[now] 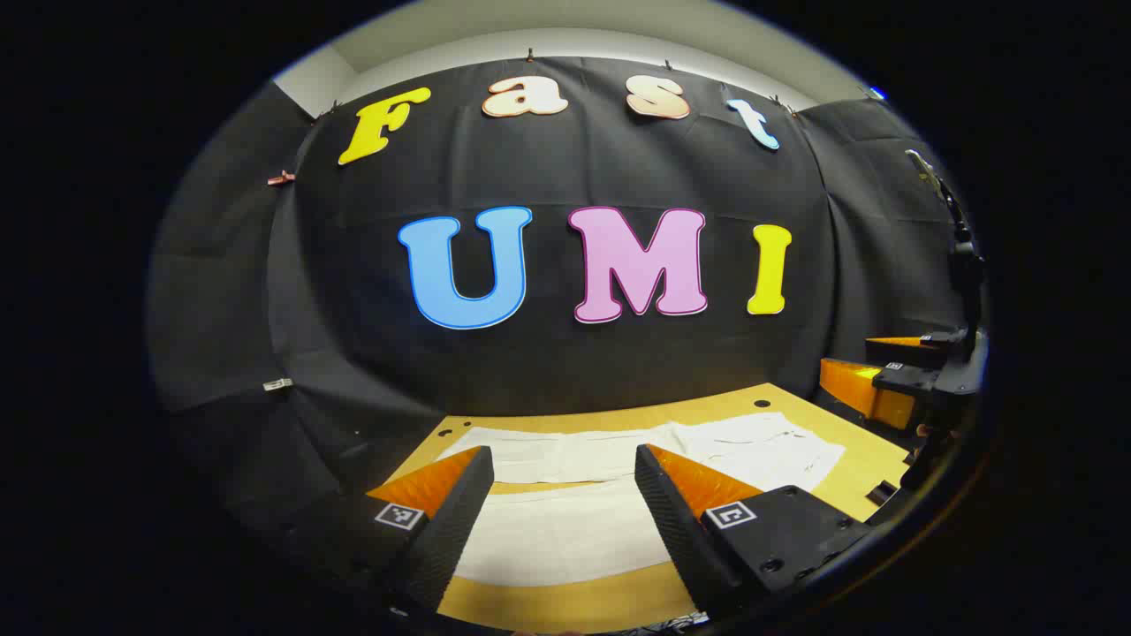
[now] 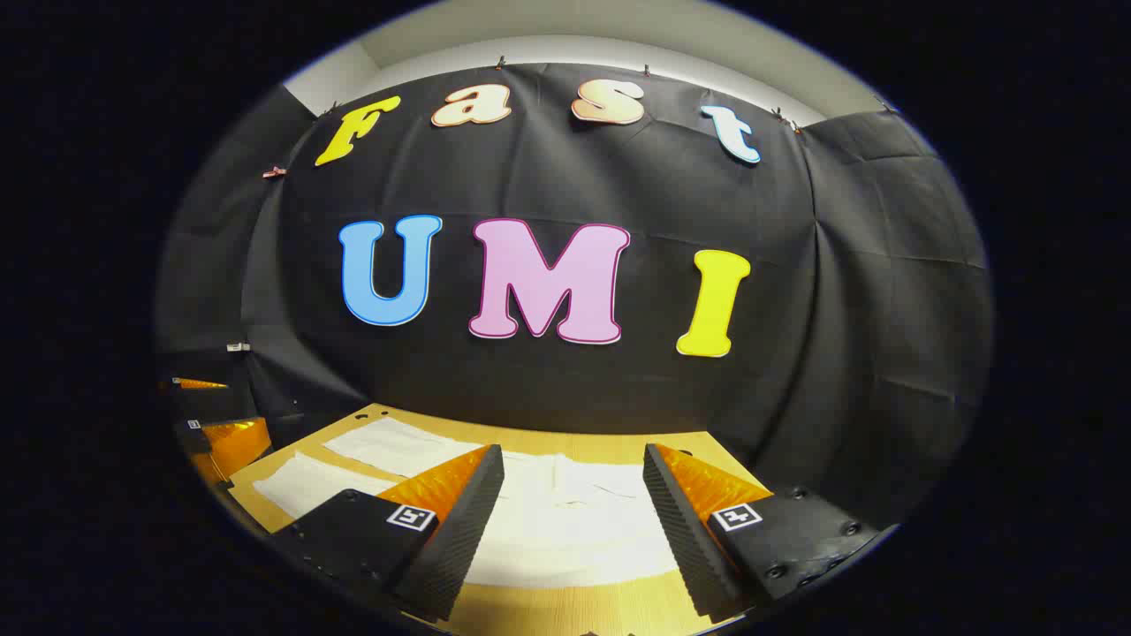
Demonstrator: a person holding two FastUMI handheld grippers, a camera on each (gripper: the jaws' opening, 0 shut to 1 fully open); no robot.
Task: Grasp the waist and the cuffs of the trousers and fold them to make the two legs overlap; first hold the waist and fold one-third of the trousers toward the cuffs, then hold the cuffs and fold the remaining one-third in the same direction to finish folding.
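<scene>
A: What is lying under the two cameras right now?

B: The wooden table [image 1: 870,473] is taking up the lower part of both views, and the white trousers [image 1: 565,530] are lying spread flat across it, the two legs side by side with a strip of wood showing between them.

A: So the legs aren't overlapping yet?

B: No. By my reading nothing is folded; the lengthwise fold and both thirds are all waiting to be done.

A: Where is the waist sitting?

B: The wrinkled, wider end, probably the waist, is lying toward the right gripper [image 2: 573,521]; the plain leg ends are lying below the left gripper [image 1: 564,521].

A: And the jaws?

B: Both pairs are standing wide apart, released, gripping nothing, hanging above the cloth near the table's front edge. In the left gripper view the right gripper is also showing at the far right, jaws parted.
</scene>
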